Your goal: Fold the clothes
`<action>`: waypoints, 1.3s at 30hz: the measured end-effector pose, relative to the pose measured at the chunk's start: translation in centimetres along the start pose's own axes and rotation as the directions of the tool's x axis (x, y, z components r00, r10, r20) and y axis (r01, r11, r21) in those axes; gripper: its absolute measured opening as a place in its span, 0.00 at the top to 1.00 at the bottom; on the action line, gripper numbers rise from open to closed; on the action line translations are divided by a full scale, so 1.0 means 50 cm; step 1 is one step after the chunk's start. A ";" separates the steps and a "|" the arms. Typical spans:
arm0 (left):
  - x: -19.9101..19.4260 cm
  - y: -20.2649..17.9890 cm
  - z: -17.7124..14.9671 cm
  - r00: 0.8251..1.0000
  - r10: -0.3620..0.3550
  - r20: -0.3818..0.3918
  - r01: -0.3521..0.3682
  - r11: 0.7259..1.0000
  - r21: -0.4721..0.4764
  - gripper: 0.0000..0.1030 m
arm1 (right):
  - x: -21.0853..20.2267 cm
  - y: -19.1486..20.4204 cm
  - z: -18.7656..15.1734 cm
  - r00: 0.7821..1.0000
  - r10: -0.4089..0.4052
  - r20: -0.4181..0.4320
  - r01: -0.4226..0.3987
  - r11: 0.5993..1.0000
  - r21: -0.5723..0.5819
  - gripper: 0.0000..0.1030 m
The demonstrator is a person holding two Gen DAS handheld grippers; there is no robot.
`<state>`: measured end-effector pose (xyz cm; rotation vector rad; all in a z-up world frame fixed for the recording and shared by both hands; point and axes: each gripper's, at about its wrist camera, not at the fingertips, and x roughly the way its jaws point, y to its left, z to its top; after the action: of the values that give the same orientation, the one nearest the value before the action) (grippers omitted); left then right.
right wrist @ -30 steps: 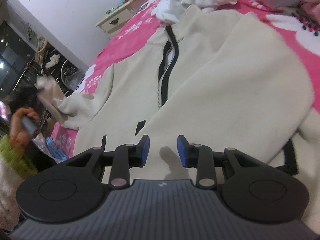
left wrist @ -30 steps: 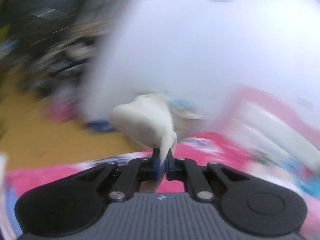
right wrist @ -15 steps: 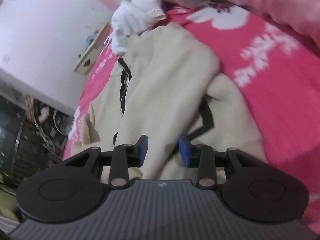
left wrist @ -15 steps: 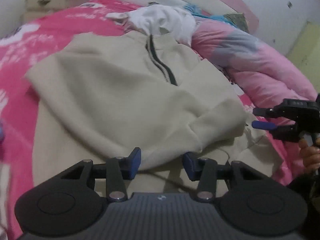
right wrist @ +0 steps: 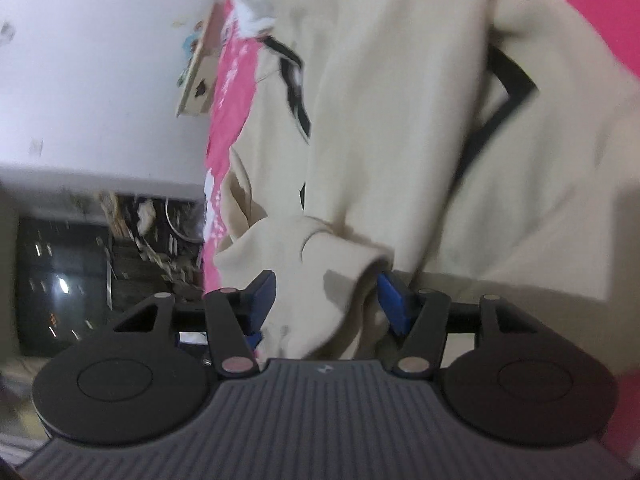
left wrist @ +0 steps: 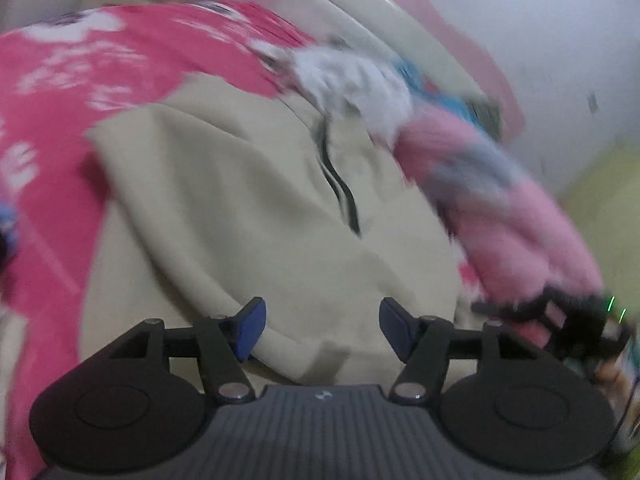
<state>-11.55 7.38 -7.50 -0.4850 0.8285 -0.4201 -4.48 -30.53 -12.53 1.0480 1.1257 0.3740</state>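
Note:
A cream zip-up jacket [left wrist: 248,200] with a black zipper [left wrist: 340,192] lies flat on the pink bedsheet [left wrist: 60,128]. One sleeve is folded across its front, and that sleeve's end lies just ahead of my left gripper [left wrist: 322,330]. The left jaws are opening, wide apart, with no pad pressing cloth. In the right wrist view the same jacket [right wrist: 400,120] fills the frame. Its other sleeve cuff [right wrist: 320,280] sits loosely between the blue pads of my right gripper [right wrist: 328,302], whose jaws are opening. My right gripper [left wrist: 560,312] also shows at the jacket's right edge.
A crumpled white garment [left wrist: 352,84] and a pink quilt [left wrist: 500,200] lie near the headboard [left wrist: 400,28]. A pale nightstand [right wrist: 200,72] stands by the wall. Past the bed's edge is a dark, cluttered room area [right wrist: 80,272].
My left gripper, which held the cream sleeve cuff up in the air, has swung down, let it go and spread its jaws. My right gripper rolled, widened, and now has the other cuff between its pads.

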 end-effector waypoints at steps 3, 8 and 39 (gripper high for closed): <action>0.033 -0.013 -0.015 0.998 0.000 -0.065 0.003 0.999 0.044 0.36 | -0.025 0.002 -0.024 0.997 -0.048 0.051 0.047 0.999 0.021 0.45; 0.045 -0.009 -0.026 0.998 0.002 -0.064 0.002 0.997 0.072 0.35 | -0.005 -0.010 -0.054 0.998 -0.068 0.004 0.068 0.997 0.048 0.44; 0.007 0.132 0.026 0.984 0.174 0.046 -0.161 0.964 -0.211 0.36 | -0.152 0.381 0.046 0.985 0.136 0.109 -0.027 0.734 -0.679 0.92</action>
<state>-9.23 12.87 -10.64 -0.6129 0.8479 -0.1613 -1.19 -27.57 7.61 0.4577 0.7042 0.7033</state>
